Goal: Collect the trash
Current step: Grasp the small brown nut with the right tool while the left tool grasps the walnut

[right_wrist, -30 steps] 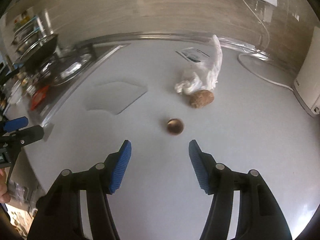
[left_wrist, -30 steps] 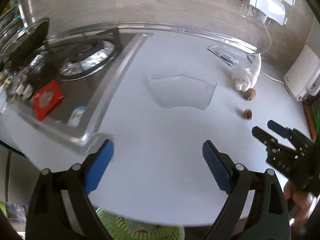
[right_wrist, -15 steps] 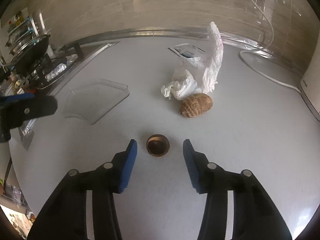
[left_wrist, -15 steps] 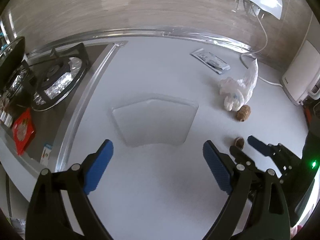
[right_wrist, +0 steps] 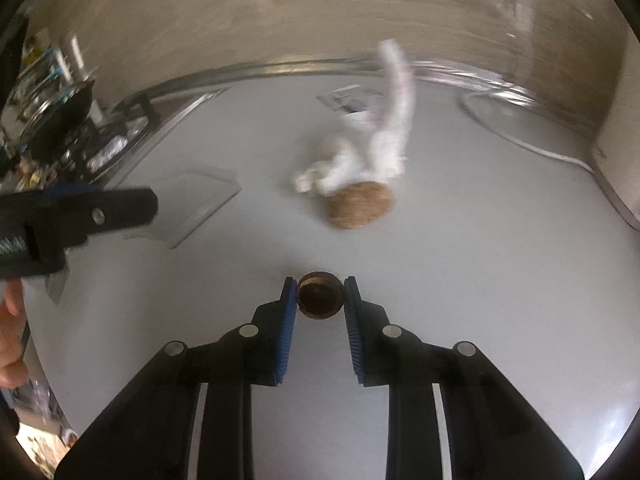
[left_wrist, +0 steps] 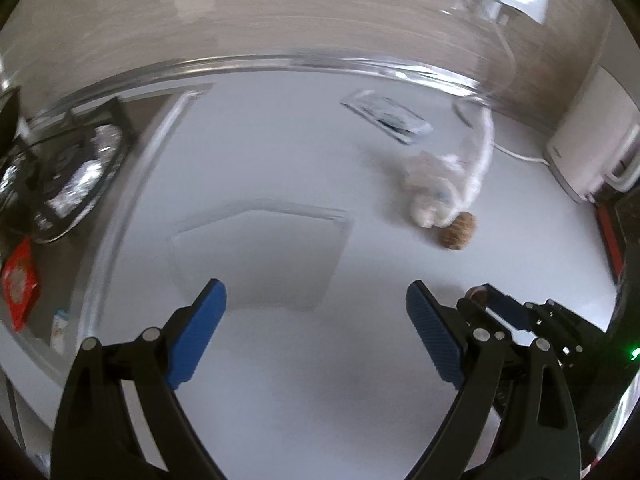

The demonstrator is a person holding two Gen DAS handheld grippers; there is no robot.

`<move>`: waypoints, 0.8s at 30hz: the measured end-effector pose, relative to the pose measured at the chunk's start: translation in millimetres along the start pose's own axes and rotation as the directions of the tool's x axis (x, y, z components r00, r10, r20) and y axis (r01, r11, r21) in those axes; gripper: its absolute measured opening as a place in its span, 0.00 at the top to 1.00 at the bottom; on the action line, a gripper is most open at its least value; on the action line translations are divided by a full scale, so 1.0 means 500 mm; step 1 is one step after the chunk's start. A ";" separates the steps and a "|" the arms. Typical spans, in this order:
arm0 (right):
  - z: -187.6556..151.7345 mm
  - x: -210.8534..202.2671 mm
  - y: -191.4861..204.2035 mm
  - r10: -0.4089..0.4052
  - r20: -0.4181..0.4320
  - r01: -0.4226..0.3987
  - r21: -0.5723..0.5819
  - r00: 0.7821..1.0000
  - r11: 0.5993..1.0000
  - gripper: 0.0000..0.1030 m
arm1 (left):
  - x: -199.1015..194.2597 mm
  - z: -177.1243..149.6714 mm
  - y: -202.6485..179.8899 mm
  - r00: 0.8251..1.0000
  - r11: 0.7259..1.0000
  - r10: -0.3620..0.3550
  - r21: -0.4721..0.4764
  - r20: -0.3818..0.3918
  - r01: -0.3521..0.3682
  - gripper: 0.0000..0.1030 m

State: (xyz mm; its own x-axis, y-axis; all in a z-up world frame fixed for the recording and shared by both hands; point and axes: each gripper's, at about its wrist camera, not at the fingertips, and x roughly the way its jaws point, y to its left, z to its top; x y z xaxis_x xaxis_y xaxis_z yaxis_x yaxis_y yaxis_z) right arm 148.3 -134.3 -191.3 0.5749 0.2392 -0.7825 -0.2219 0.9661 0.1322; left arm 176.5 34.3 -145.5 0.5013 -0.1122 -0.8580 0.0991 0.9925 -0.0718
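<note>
A small brown round shell (right_wrist: 320,297) sits on the white counter between the blue pads of my right gripper (right_wrist: 320,300), which is shut on it. A larger brown husk (right_wrist: 358,208) and a crumpled white tissue (right_wrist: 368,152) lie just beyond. A clear plastic lid (left_wrist: 260,256) lies flat ahead of my left gripper (left_wrist: 316,312), which is open and empty above the counter. In the left wrist view the right gripper (left_wrist: 486,304) shows at the lower right, with the husk (left_wrist: 458,232) and tissue (left_wrist: 444,184) beyond it.
A flat plastic wrapper (left_wrist: 386,120) lies near the back wall. A gas stove with foil (left_wrist: 68,176) is at the left, a red packet (left_wrist: 18,284) in front of it. A white appliance (left_wrist: 592,148) and its cable (right_wrist: 520,136) are at the right.
My right gripper has moved forward and closed its jaws onto the small brown shell. My left gripper has moved forward over the counter toward the clear lid and stays open.
</note>
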 end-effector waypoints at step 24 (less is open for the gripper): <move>-0.040 -0.093 -0.183 -0.038 0.073 0.025 0.168 0.997 0.985 0.76 | 0.173 0.050 -0.235 0.994 0.947 -0.097 0.301 -0.051 0.108 0.42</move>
State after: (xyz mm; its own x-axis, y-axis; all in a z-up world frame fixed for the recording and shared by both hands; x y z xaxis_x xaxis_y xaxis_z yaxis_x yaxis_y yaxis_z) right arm 126.0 -236.1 -179.2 0.6386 0.2092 -0.7406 -0.0721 0.9744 0.2131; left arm 230.0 -93.3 -198.5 0.4447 -0.2056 -0.8717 0.4070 0.9134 -0.0078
